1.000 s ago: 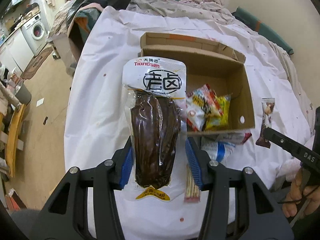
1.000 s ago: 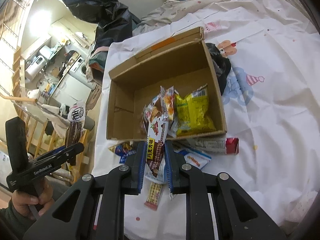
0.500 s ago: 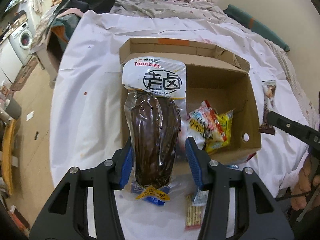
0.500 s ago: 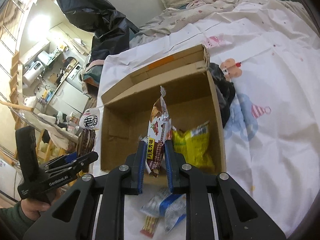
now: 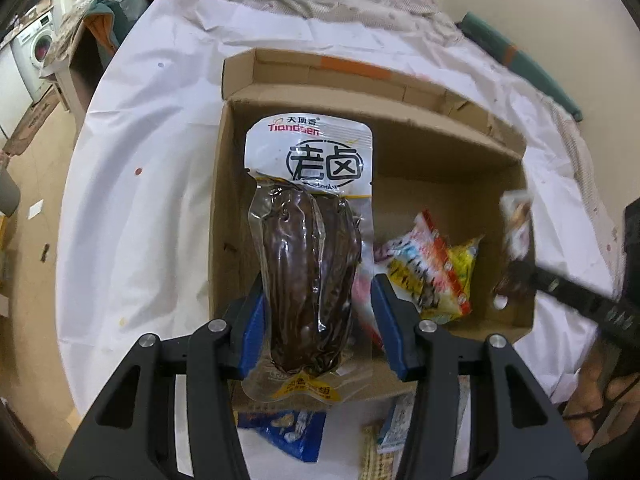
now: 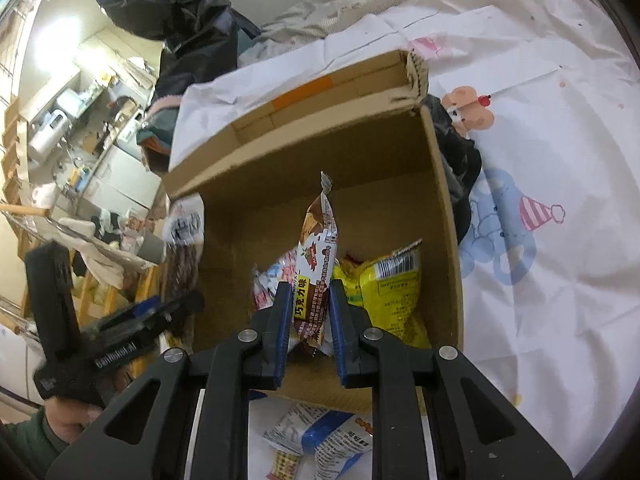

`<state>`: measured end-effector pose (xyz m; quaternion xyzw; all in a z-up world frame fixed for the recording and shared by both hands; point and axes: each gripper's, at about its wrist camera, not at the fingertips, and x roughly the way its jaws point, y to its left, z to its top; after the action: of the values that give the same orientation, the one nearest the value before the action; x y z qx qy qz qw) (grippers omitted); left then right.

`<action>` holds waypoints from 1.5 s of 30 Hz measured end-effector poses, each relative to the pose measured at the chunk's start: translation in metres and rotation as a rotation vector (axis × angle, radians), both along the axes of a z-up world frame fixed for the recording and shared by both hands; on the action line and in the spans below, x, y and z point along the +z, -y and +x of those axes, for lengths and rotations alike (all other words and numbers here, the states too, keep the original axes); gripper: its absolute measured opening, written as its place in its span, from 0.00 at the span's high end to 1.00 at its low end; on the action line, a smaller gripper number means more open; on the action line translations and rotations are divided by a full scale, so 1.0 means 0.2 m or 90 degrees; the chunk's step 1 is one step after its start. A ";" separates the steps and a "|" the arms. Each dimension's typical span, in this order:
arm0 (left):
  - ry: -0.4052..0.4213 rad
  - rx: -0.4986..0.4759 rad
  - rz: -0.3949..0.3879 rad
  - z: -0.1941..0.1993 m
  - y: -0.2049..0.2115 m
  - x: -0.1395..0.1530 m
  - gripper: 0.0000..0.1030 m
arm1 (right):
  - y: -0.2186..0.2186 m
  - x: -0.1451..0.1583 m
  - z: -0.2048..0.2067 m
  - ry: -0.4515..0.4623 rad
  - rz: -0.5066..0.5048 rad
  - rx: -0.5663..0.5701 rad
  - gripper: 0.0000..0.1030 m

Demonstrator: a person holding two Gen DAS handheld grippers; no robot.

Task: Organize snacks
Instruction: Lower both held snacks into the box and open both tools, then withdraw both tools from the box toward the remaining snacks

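My left gripper is shut on a clear vacuum pack of dark braised meat with a white label, held over the left half of the open cardboard box. My right gripper is shut on a slim brown chocolate snack bar, upright over the same box. Inside the box lie a yellow packet and a red and white packet. In the left wrist view the right gripper shows blurred with its bar at the box's right wall. In the right wrist view the left gripper shows at the box's left.
The box stands on a white sheet over a table. Loose packets lie in front of the box: a blue one, a blue and white one and a striped stick pack. Dark clothing lies right of the box.
Both grippers have moved forward and down with their snacks, from in front of the box to over its opening. The box now fills more of each view.
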<state>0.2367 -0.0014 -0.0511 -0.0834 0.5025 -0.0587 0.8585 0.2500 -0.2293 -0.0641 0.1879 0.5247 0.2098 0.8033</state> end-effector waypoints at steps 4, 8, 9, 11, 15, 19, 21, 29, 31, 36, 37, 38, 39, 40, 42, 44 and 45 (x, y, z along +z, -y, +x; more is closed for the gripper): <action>0.010 0.015 0.001 0.02 -0.02 0.00 0.54 | -0.01 -0.08 -0.01 -0.045 -0.016 -0.006 0.81; -0.003 0.028 -0.021 0.03 -0.03 -0.03 0.53 | -0.02 -0.09 -0.01 -0.051 -0.021 -0.001 0.81; 0.002 0.026 -0.015 0.03 -0.03 -0.02 0.53 | -0.02 -0.09 -0.02 -0.051 -0.020 -0.002 0.81; 0.013 0.021 -0.002 0.04 -0.02 -0.01 0.53 | -0.02 -0.08 -0.02 -0.053 -0.021 -0.001 0.81; 0.026 0.024 -0.003 0.04 -0.03 -0.01 0.50 | -0.02 -0.09 -0.02 -0.057 -0.023 0.003 0.81; 0.021 0.023 -0.004 0.03 -0.02 -0.01 0.45 | -0.02 -0.10 -0.01 -0.063 -0.026 0.003 0.80; 0.026 0.023 0.002 0.03 -0.02 -0.01 0.42 | -0.02 -0.10 -0.01 -0.065 -0.026 0.003 0.80; 0.044 0.003 0.032 0.00 0.02 0.02 0.34 | -0.03 -0.11 0.00 -0.072 -0.023 0.000 0.78; 0.052 -0.001 0.035 -0.01 0.03 0.04 0.18 | -0.03 -0.10 0.01 -0.069 -0.022 -0.006 0.77; 0.067 -0.013 0.051 -0.04 0.07 0.06 0.14 | 0.01 -0.05 0.00 -0.041 -0.011 -0.031 0.31; 0.070 -0.016 0.051 -0.05 0.07 0.06 0.14 | 0.01 -0.05 0.00 -0.037 -0.015 -0.028 0.31; 0.073 -0.019 0.052 -0.06 0.08 0.06 0.14 | 0.01 -0.04 0.00 -0.035 -0.017 -0.025 0.31; 0.076 -0.024 0.054 -0.06 0.09 0.07 0.14 | 0.01 -0.04 0.01 -0.034 -0.019 -0.023 0.31; 0.078 -0.026 0.058 -0.07 0.09 0.07 0.14 | 0.01 -0.04 0.01 -0.033 -0.019 -0.022 0.31; 0.080 -0.027 0.067 -0.08 0.10 0.07 0.14 | 0.01 -0.04 0.01 -0.032 -0.024 -0.019 0.31; 0.079 -0.030 0.067 -0.10 0.10 0.07 0.14 | 0.01 -0.03 0.00 -0.031 -0.027 -0.018 0.31; 0.078 -0.034 0.068 -0.11 0.10 0.07 0.14 | 0.00 -0.03 0.00 -0.030 -0.029 -0.013 0.31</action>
<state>0.2149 -0.0215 -0.0371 -0.0202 0.4532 -0.0594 0.8892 0.2499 -0.2298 -0.0705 0.1803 0.5463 0.1850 0.7968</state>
